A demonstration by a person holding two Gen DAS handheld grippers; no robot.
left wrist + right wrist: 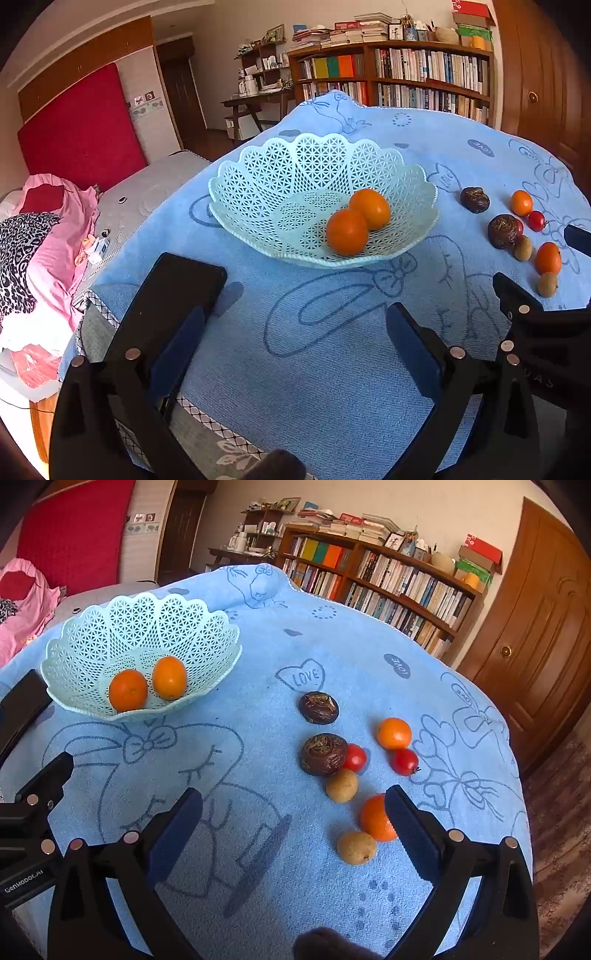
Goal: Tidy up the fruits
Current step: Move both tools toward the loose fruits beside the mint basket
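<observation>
R gripper (293, 827) wide open, empty, over blue towel (258, 657); L gripper (295, 339) same.

Nearest loose: tan fruit (356, 847), orange (375, 818) touching R finger, 2nd tan fruit (341, 785).

Farther: 2 brown fruits (323, 754), 2 red tomatoes (405, 761), another orange (394, 733).

Far L: basket (92, 627) w/ 2 oranges (128, 695).

Approx 2 done, 8 left.

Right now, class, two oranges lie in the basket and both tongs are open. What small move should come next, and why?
Probably ease the right tongs forward and rightward around the near orange. They are open and empty, that orange lies on the towel right beside the right finger, and the basket holds only oranges so far, so it looks like the next fruit to go in.
</observation>
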